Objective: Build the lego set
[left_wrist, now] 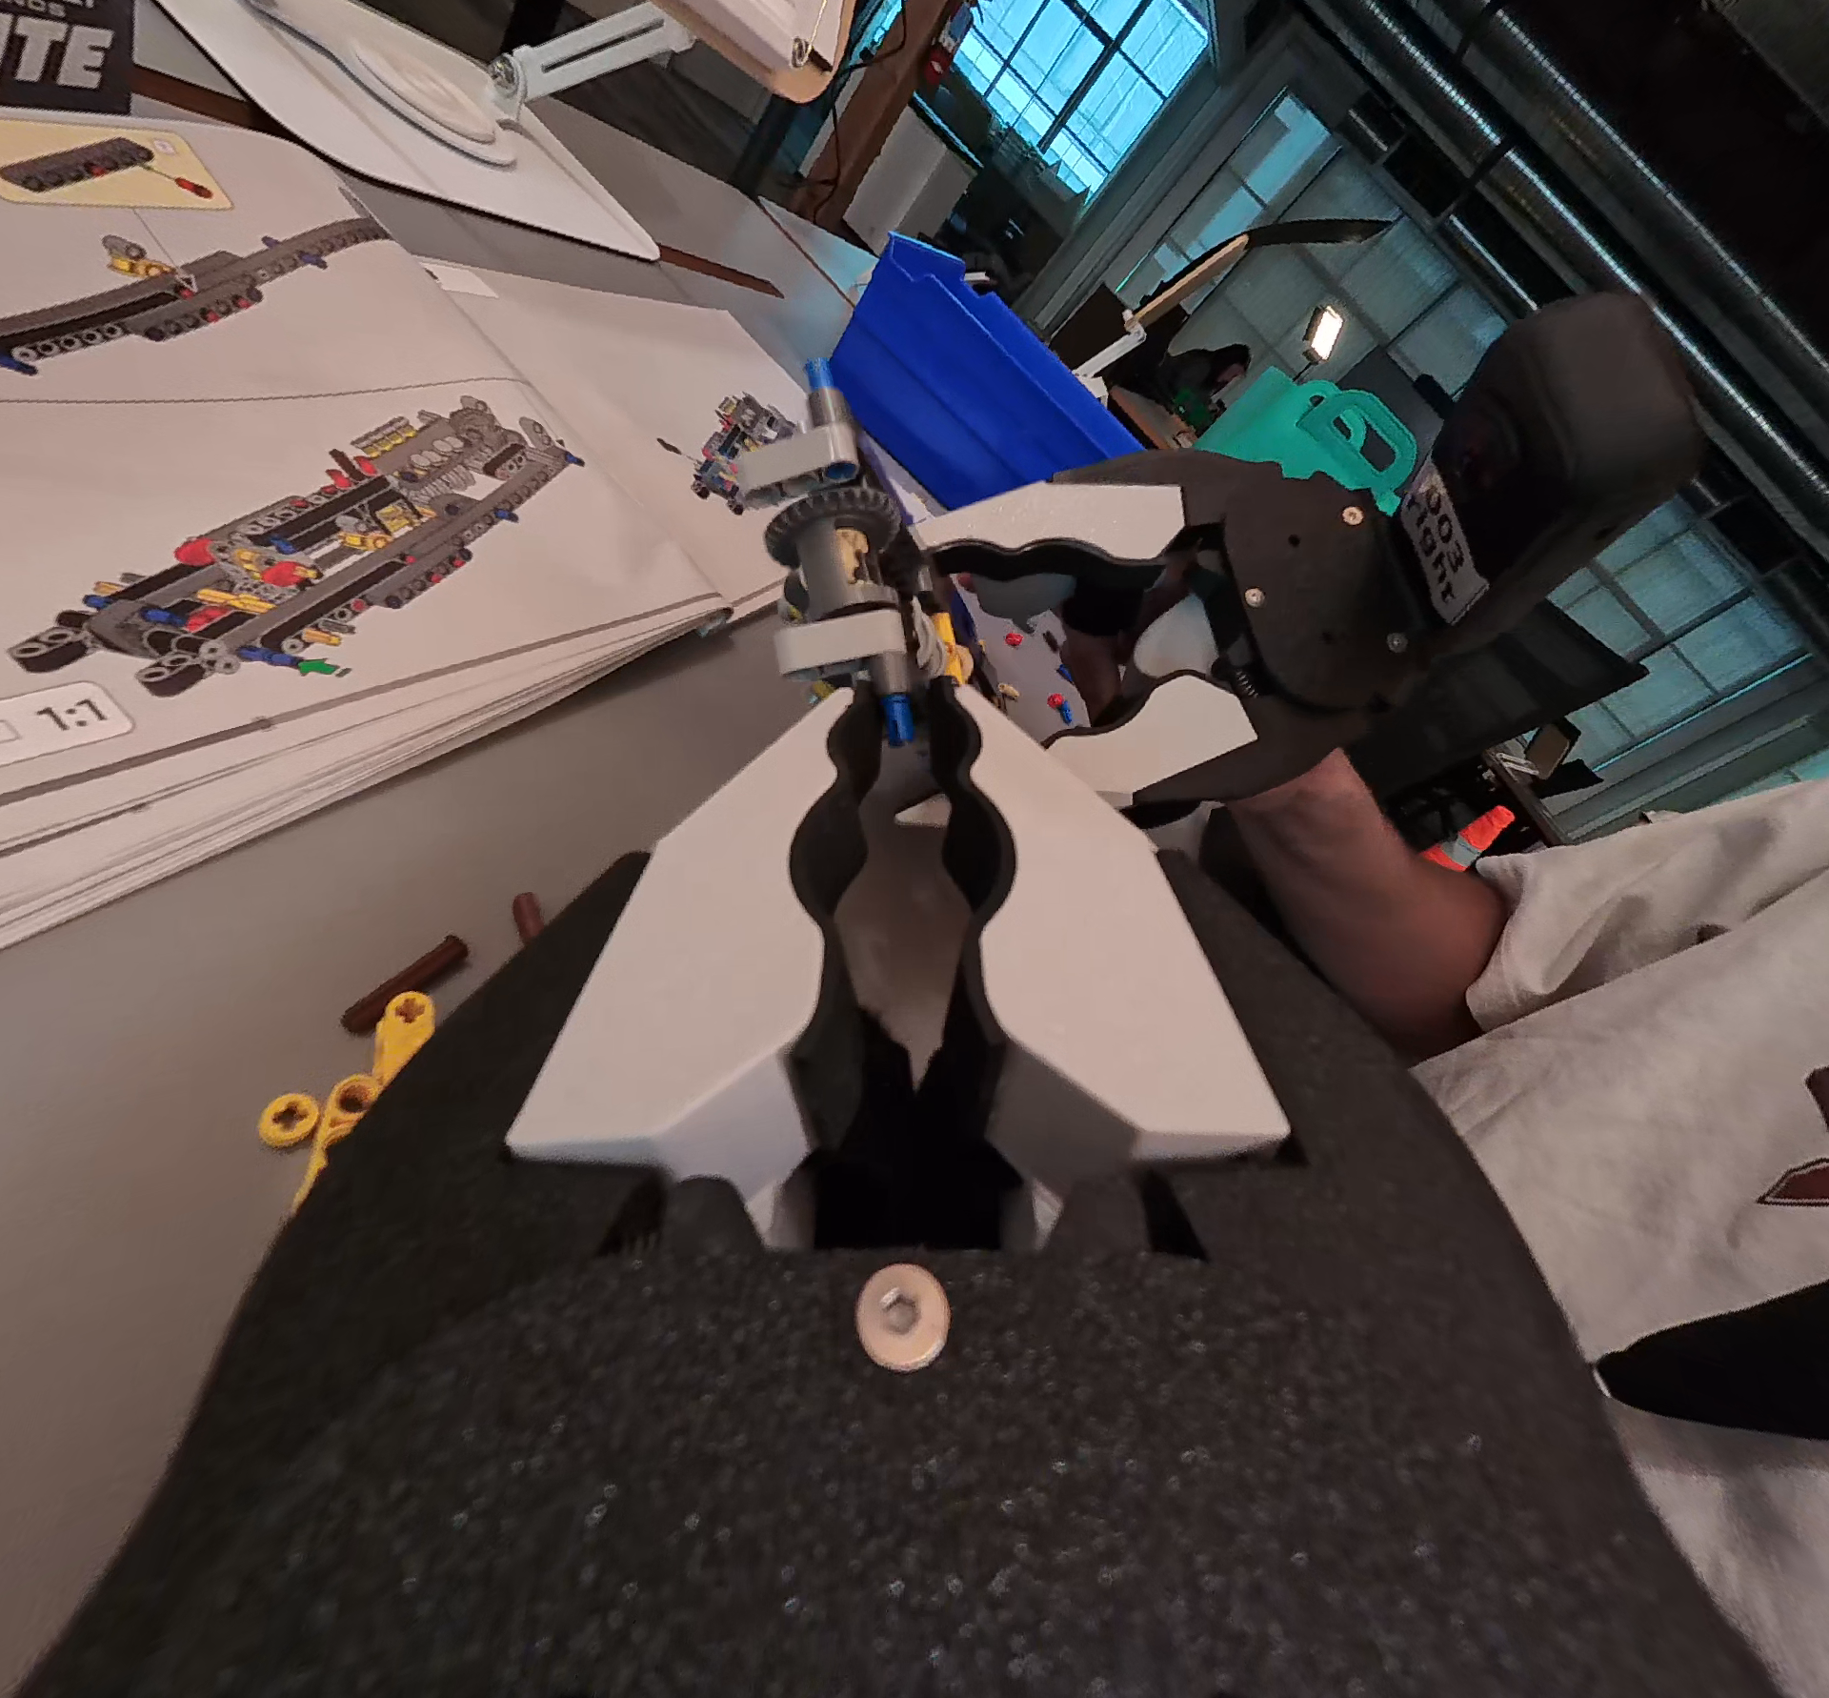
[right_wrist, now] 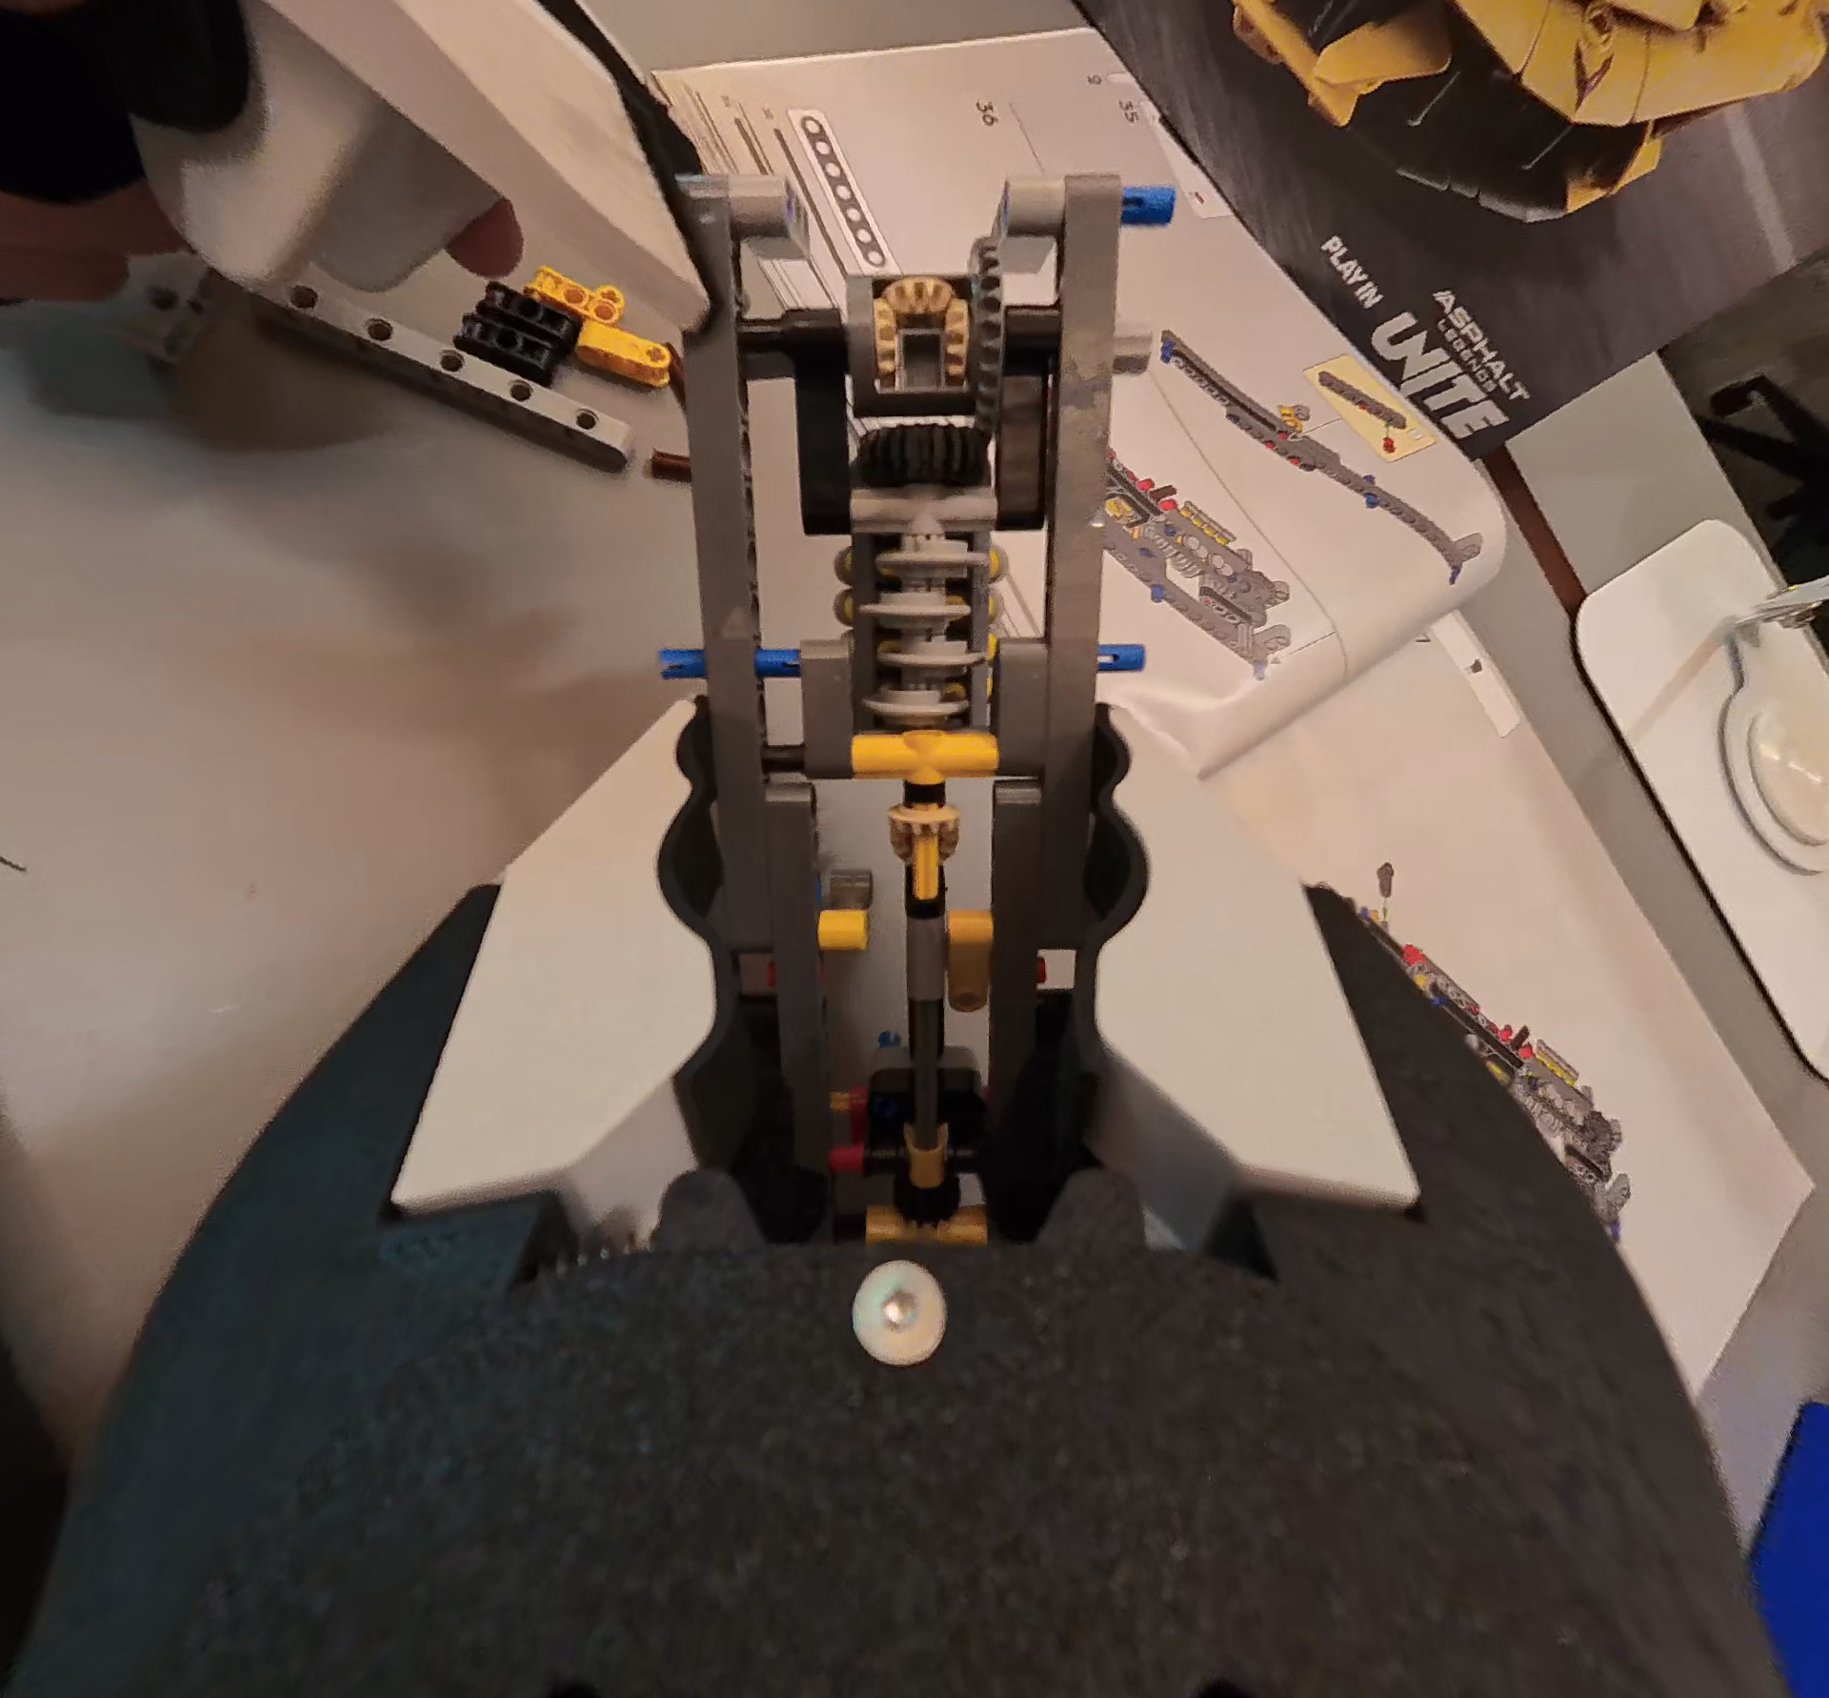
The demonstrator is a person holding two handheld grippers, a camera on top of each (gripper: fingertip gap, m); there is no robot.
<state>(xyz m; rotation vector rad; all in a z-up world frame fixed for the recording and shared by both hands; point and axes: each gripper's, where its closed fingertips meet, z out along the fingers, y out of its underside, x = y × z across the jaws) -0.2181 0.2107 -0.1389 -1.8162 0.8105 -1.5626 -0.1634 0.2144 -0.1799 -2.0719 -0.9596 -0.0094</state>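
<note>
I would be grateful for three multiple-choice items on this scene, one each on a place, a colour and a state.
1. Where do the loose yellow connectors lie?
A on the table by the long grey beam; B in a red tray; C in a person's palm.
2. What colour is the car pictured on the box?
A red; B yellow; C white.
3. How do the jaws of the right gripper stand?
A wide open and empty; B shut on a loose pin; C shut on the lego assembly.

Key: 1 A, they rest beside black pieces and the beam; 2 B, its bodywork is yellow; 3 C, the jaws press the assembly's grey side beams.
</note>
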